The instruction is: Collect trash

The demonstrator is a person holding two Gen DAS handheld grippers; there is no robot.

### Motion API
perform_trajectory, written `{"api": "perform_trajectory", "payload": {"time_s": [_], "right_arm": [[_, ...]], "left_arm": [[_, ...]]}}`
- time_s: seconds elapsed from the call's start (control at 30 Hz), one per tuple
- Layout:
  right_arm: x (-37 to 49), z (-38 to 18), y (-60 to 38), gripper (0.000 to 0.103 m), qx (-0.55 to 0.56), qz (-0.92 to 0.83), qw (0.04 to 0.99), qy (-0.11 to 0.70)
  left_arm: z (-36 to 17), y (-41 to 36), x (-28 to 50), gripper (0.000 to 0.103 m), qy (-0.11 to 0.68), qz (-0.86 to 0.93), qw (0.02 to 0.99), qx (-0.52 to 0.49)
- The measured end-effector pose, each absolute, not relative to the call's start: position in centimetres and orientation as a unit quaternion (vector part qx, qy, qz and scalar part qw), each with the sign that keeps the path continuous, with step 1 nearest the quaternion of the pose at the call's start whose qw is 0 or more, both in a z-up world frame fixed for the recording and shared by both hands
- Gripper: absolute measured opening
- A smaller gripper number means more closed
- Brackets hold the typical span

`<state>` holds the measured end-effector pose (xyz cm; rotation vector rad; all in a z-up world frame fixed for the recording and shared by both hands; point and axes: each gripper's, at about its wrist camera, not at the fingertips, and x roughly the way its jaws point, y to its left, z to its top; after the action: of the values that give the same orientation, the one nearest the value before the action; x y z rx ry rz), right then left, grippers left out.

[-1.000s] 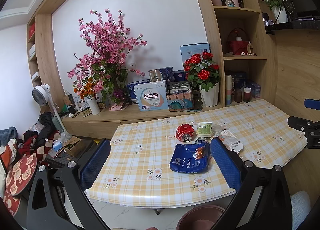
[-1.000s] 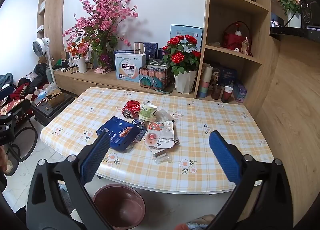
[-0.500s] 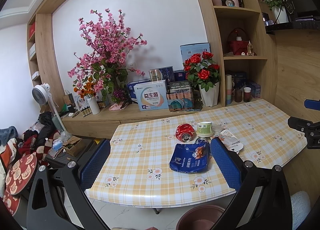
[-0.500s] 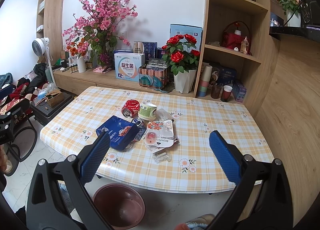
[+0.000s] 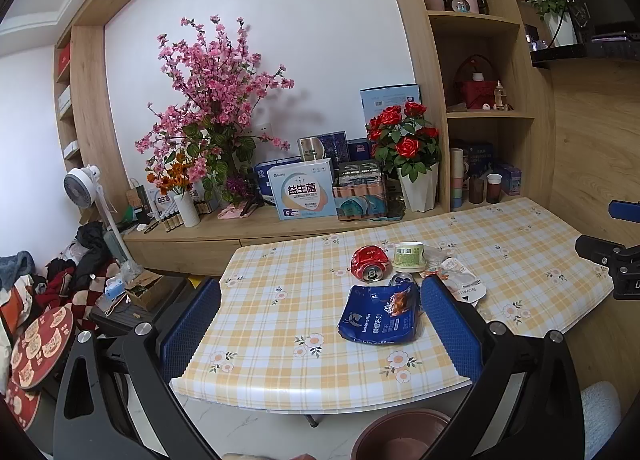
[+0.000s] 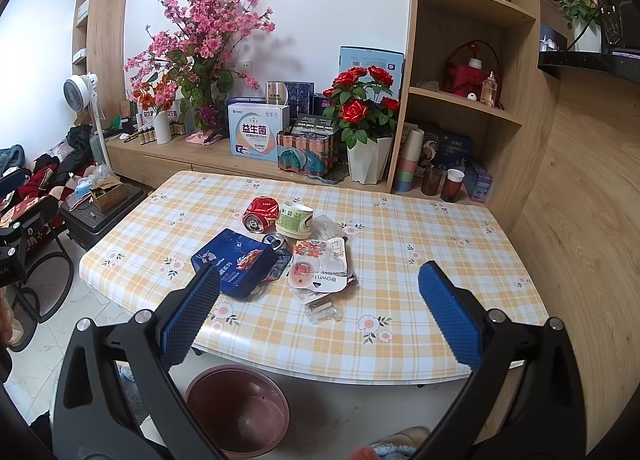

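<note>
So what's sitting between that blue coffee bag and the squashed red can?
A second, smaller crushed can lies between the blue coffee bag and the red can, clearest in the right wrist view.

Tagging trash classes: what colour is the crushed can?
Red, with a silver top; the crushed can shows best in the right wrist view.

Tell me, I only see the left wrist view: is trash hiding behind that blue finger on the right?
Observer: Yes, a clear plastic wrapper lies near the table's front edge, nearer us than the white snack tray.
Operator: And the brown bin? I see only its rim.
Observer: The bin stands on the floor below that edge; no trash shows inside.
Operator: Is the other tool holding anything?
Observer: No, the right gripper has its fingers wide apart, empty.
</note>
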<state>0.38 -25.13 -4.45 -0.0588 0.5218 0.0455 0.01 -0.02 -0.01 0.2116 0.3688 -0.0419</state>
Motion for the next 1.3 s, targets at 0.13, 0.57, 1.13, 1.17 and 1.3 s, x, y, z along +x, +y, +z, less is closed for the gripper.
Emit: {"api": "perform_trajectory", "payload": {"time_s": [0.13, 0.57, 1.13, 1.17, 1.3], "right_arm": [[0.4, -4.5, -25.1, 0.098, -0.029, 0.022, 0.965, 0.258], [0.4, -4.5, -25.1, 0.098, -0.030, 0.023, 0.965, 0.259], [0.4, -4.3, -25.1, 0.098, -0.030, 0.022, 0.965, 0.259], [0.4, -4.3, -25.0, 0.098, -0.030, 0.023, 0.965, 0.258], [0.6, -5.1, -25.2, 0.098, -0.024, 0.027, 0.965, 0.259]], "left_arm": [[0.0, 0.0, 0.0, 0.098, 0.183, -0.020, 0.977, 0.105], [0.0, 0.0, 0.0, 0.098, 0.184, -0.020, 0.977, 0.104], [0.0, 0.0, 0.1, 0.098, 0.185, -0.022, 0.977, 0.103], [0.0, -0.1, 0.1, 0.098, 0.186, -0.024, 0.977, 0.104], [-1.1, -0.2, 0.0, 0.098, 0.187, -0.015, 0.975, 0.117]]}}
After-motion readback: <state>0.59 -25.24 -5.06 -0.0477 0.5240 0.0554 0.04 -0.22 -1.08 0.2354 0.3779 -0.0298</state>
